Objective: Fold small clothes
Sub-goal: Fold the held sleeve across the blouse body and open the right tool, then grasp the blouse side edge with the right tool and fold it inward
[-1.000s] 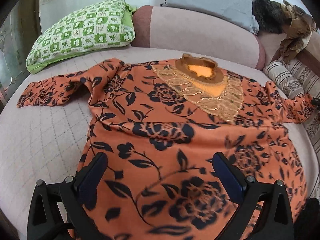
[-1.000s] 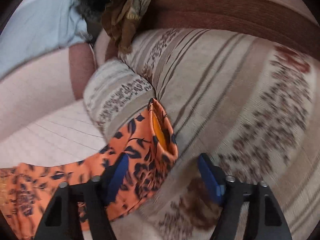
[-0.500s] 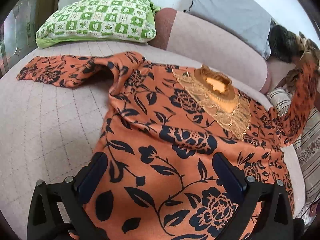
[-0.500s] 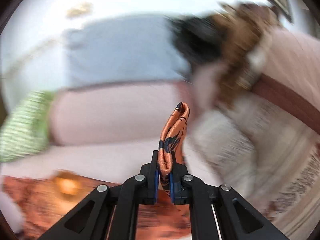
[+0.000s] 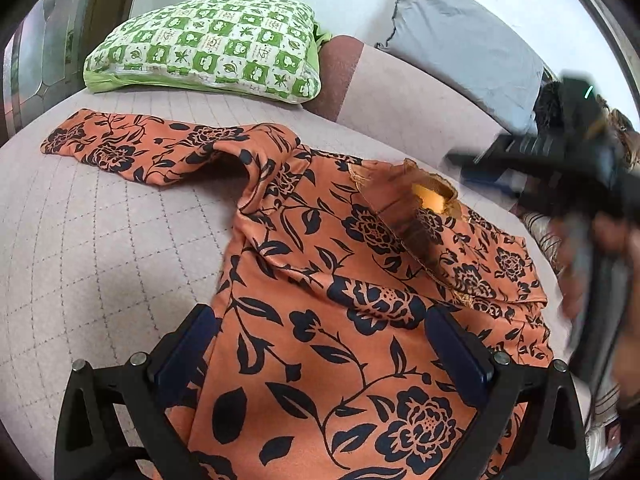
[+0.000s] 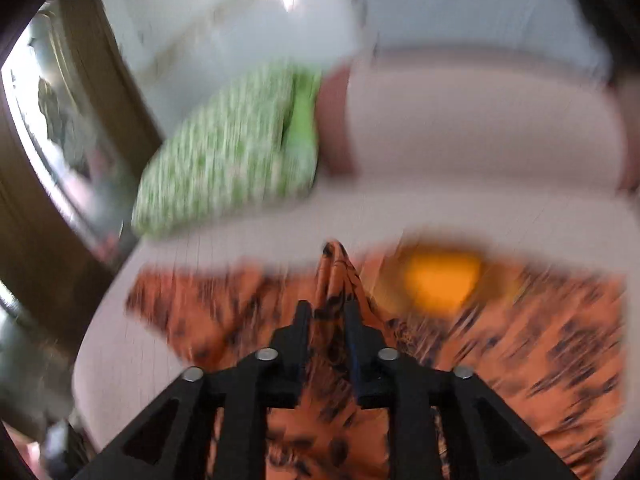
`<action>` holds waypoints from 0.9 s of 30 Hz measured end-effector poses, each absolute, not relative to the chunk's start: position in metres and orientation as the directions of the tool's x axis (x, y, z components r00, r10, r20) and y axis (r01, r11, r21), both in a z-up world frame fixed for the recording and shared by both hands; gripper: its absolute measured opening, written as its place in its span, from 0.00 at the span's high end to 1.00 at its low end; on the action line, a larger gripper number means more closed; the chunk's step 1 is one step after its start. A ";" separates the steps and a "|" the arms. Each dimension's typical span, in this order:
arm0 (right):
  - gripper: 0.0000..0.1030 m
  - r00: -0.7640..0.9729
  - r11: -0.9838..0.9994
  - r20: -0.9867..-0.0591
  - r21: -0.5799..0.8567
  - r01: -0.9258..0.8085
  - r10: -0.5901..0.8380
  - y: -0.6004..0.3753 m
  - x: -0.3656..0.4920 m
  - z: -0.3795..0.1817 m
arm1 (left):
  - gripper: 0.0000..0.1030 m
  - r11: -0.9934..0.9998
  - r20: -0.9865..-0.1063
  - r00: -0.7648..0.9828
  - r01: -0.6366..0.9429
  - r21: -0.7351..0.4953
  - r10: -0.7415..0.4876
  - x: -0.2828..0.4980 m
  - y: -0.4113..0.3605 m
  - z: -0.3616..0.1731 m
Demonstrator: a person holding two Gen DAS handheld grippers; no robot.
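Sleeve cuff [image 6: 334,276] sits between the right gripper's [image 6: 326,322] fingers, which have just been parting; judged, it is being laid across the floral blouse [image 5: 340,320] as a fold. Left gripper [image 5: 320,344] hangs wide open, empty, over the hem. Quilted sofa seat [image 5: 92,240], green checked pillow [image 5: 208,46] upper left.

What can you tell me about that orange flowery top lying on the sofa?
The orange top is soft-looking fabric printed with dark flowers and leaves, with a lacy tan bib around the neck opening. It lies front up on the pale quilted sofa seat. One sleeve stretches out flat; the other sleeve is folded across the chest, its cuff between the jaws of the right gripper.
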State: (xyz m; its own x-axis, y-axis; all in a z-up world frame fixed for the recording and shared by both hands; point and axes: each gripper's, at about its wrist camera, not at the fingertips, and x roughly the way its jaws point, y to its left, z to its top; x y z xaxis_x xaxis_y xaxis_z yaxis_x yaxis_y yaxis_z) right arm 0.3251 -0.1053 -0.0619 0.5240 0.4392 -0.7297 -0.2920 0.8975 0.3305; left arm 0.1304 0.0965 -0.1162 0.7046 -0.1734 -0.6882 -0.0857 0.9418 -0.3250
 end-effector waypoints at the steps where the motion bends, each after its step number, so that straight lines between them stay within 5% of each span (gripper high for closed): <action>1: 0.20 0.516 0.900 -0.737 0.339 -0.275 0.436 -0.111 0.322 -0.072 | 0.00 0.942 -0.690 0.703 -0.084 -0.324 -0.174 0.130 0.096 -0.117; 2: 0.12 0.522 0.896 -0.728 0.357 -0.264 0.444 -0.126 0.317 -0.078 | 0.00 0.943 -0.691 0.701 -0.081 -0.323 -0.177 0.131 0.095 -0.117; 10: 0.12 0.690 0.925 -0.665 0.379 -0.016 0.284 -0.293 0.305 -0.061 | 0.00 0.957 -0.700 0.692 -0.045 -0.287 -0.177 0.132 0.080 -0.122; 15: 0.16 0.648 0.851 -0.726 0.473 0.228 0.230 -0.404 0.331 -0.103 | 0.00 0.956 -0.724 0.663 -0.042 -0.289 -0.190 0.138 0.073 -0.131; 19: 0.34 0.619 0.833 -0.729 0.512 0.209 0.293 -0.421 0.364 -0.114 | 0.00 0.964 -0.733 0.656 -0.029 -0.266 -0.182 0.142 0.065 -0.136; 23: 0.41 0.486 0.866 -0.804 0.470 0.167 0.343 -0.402 0.408 -0.138 | 0.00 0.974 -0.735 0.656 0.001 -0.228 -0.173 0.143 0.056 -0.138; 25: 0.85 0.472 0.871 -0.811 0.464 0.161 0.345 -0.397 0.417 -0.143 | 0.00 0.977 -0.739 0.653 0.012 -0.211 -0.168 0.143 0.053 -0.138; 27: 0.89 0.528 0.902 -0.789 0.422 0.092 0.315 -0.385 0.415 -0.123 | 0.00 0.979 -0.736 0.656 0.020 -0.204 -0.167 0.143 0.053 -0.138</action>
